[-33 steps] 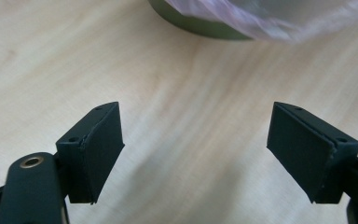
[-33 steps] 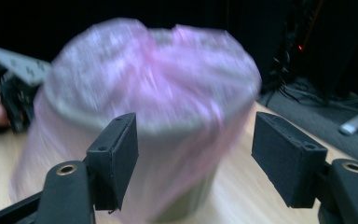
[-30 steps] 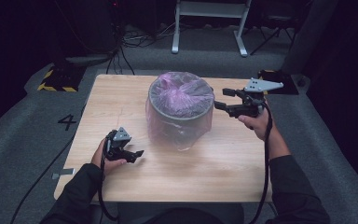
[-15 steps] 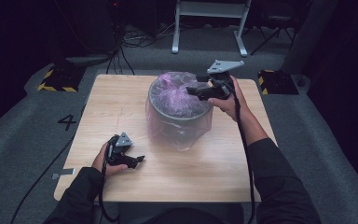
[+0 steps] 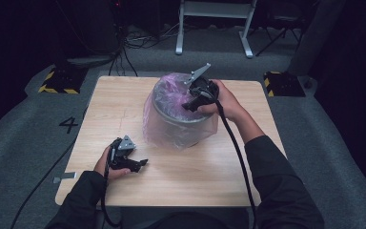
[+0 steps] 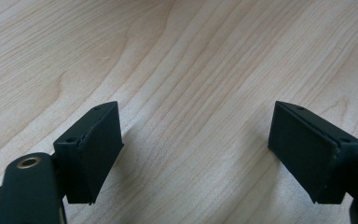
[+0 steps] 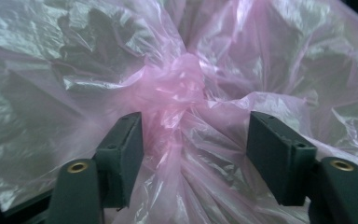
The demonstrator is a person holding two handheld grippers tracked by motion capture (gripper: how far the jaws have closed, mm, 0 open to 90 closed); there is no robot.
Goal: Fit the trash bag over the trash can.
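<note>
On the wooden table (image 5: 181,176), pink bag (image 5: 174,95) wraps the bin (image 5: 181,125).

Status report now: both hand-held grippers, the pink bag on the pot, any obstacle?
Left hand-held gripper open on table. Right hand-held gripper open astride knot of pink bag, jaws just closing. No obstacle.

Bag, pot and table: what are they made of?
Bag: thin pink translucent plastic film, glossy, crinkled, knotted on top. Pot: probably metal, grey rim seen through the film; hard to confirm. Table: light wood or wood-look laminate, matte, visible grain.
</note>
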